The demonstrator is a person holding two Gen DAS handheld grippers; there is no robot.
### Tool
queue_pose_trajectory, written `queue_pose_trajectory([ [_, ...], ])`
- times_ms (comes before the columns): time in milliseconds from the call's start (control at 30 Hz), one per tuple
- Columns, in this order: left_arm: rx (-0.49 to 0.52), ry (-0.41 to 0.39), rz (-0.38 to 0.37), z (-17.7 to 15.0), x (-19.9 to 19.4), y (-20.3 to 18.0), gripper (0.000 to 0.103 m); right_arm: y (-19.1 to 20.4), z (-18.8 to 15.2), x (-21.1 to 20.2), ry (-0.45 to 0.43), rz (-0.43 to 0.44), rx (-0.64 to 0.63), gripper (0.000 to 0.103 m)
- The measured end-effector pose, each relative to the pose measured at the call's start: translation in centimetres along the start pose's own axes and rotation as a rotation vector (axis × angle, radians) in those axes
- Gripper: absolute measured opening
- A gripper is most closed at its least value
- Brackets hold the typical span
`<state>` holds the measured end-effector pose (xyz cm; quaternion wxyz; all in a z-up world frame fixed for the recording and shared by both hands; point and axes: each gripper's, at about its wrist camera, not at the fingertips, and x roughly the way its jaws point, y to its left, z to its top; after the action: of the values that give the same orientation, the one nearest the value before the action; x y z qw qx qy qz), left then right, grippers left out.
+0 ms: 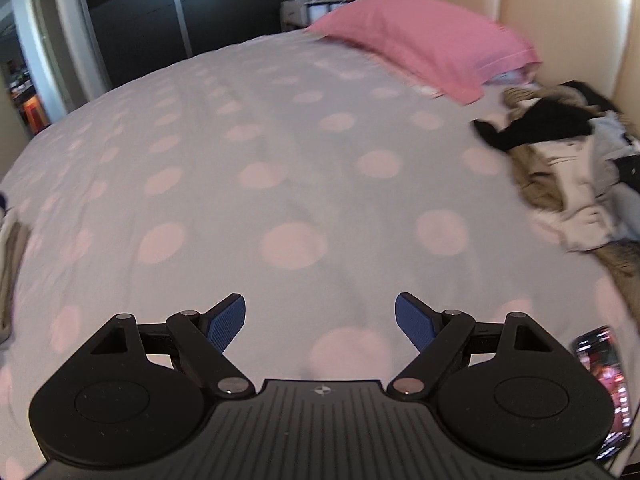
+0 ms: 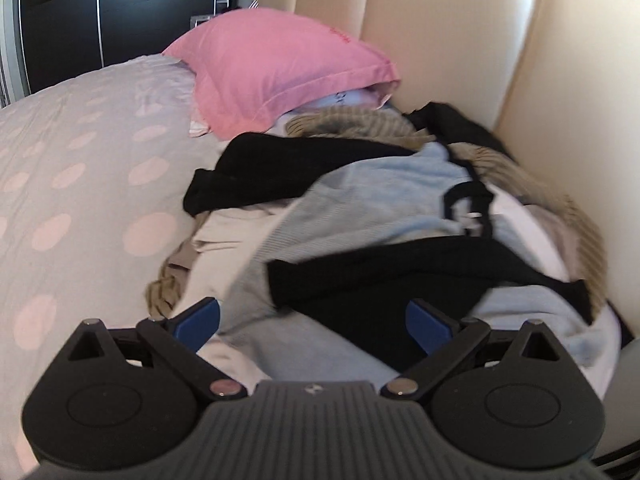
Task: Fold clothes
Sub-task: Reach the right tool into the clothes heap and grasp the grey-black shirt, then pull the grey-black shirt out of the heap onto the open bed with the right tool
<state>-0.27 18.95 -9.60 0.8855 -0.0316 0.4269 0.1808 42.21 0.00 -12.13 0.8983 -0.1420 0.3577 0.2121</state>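
Jaws spread wide and empty on both units: left gripper above bare bedding, blue pads well apart; right gripper above heaped laundry, pads likewise apart, nothing between them. Bed with pale lilac duvet cover printed with pink dots, mostly uncovered in left wrist view. Pink pillow with stitched border, at head of bed against cream padded headboard. Pile of unfolded clothes, on duvet just beside pillow and along headboard: light blue knit top in middle; black garment on pillow side of it; second black garment draped across front of pile, nearest right pads; tan ribbed knit at back, touching pillow edge; white fabric at duvet side. Same pile at right edge of left wrist view, well apart from left gripper. Dark-screened phone, on duvet at lower right of left wrist view, partly hidden behind gripper body. Dark wardrobe doors beyond far edge of bed. Slight motion blur throughout.
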Motion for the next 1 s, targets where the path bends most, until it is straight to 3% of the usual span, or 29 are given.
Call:
queue_pose_trajectory([
  [67,-0.02,0.016,0.011,-0.7,0.1,1.0,0.082,1.2,0.3,1.4,0.021,-0.036,-0.009,0.095],
  [100,-0.031,0.023,0.016,-1.0,0.1,1.6,0.082,1.7,0.3,2.1,0.034,-0.06,-0.02,0.081],
  [167,-0.049,0.038,0.026,-1.7,0.0,2.6,0.082,2.4,0.4,2.6,0.041,-0.089,-0.031,0.069],
  [300,-0.07,0.062,0.051,-3.0,-0.2,4.5,0.082,3.2,0.5,1.6,0.018,-0.096,-0.064,0.019],
  [333,-0.074,0.067,0.054,-3.2,-0.4,5.0,0.082,3.1,0.5,1.2,0.011,-0.096,-0.071,0.013],
  [567,-0.09,0.074,0.093,-4.8,-2.7,8.0,0.082,2.9,1.4,-5.5,-0.105,-0.119,-0.089,0.009],
  [767,-0.08,0.036,0.119,-5.9,-6.1,11.2,0.082,3.7,2.5,-13.7,-0.192,-0.03,-0.102,0.005],
  [1000,-0.098,-0.051,0.143,-6.3,-10.8,14.8,0.082,8.2,1.7,-22.2,-0.262,0.117,-0.185,0.005],
])
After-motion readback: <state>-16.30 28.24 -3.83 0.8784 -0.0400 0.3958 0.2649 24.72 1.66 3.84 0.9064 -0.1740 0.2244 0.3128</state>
